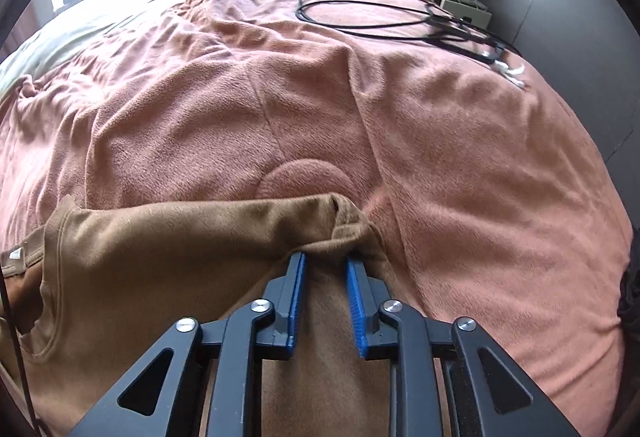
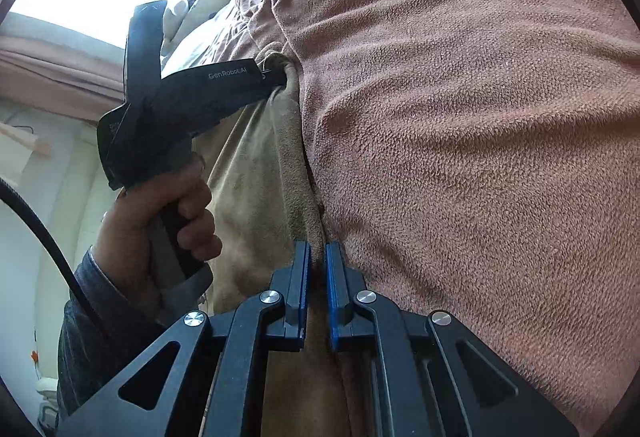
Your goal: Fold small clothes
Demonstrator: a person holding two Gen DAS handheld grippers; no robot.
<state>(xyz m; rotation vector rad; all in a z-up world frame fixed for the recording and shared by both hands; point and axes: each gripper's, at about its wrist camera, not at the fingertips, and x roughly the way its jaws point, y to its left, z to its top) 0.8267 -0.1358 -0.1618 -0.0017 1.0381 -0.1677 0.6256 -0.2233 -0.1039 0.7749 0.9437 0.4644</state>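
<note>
Brown shirt [image 1: 168, 237] edge btwn both jaws.

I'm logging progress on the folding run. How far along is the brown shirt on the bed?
Early stage. Done: the brown shirt lies on the pink blanket, its neckline showing. In hand: the right tongs are shut on the shirt's edge, and the left tongs sit around a bunched sleeve. Left: no finished fold shows, so the folding remains.
</note>
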